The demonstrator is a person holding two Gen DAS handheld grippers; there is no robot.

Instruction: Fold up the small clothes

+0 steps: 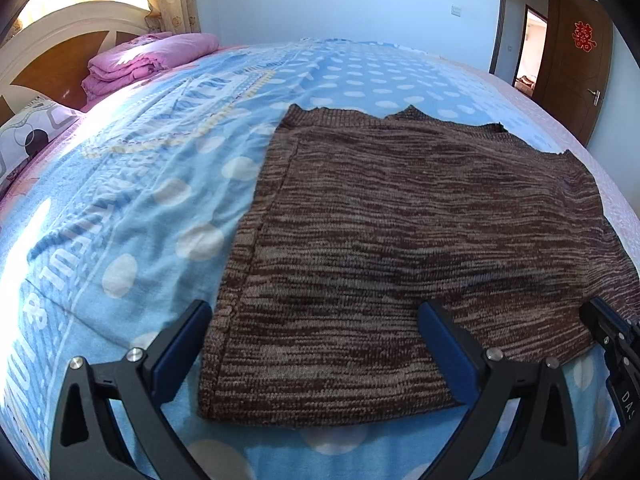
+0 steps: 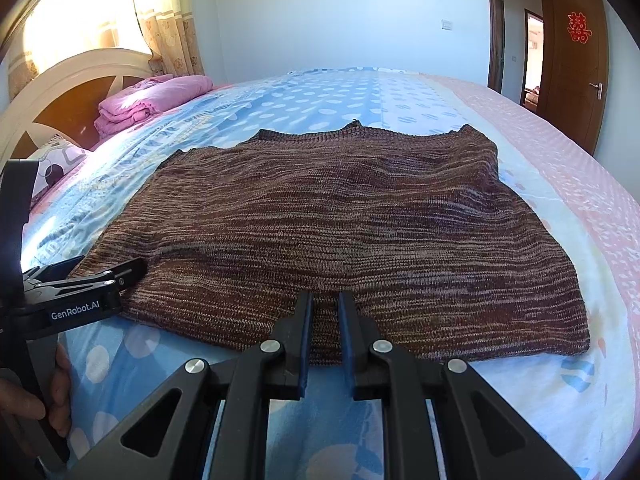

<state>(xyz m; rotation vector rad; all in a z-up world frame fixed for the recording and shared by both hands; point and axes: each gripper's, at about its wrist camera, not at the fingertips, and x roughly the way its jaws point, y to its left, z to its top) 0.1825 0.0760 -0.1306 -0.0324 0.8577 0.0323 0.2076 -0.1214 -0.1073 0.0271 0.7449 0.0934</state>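
While the brown knit sweater (image 1: 420, 248) lies flat on the blue bedspread (image 1: 132, 208), the left gripper (image 1: 316, 344) gapes empty over its near hem and the right gripper (image 2: 325, 312), nearly closed, holds nothing; soft, floppy knit, probably best pinched at near corners.

i see my left gripper (image 1: 316, 320) with its blue-padded fingers (image 1: 184, 344) spread wide, straddling the near left part of a brown marled knitted garment (image 1: 400, 240). the garment lies flat on the blue polka-dot bedsheet (image 1: 140, 220). the right gripper (image 1: 612, 336) pokes in at the right edge, over the garment's near right corner. a folded pink quilt (image 1: 140, 60) sits by the white and wood headboard (image 1: 60, 48), well apart from the garment.
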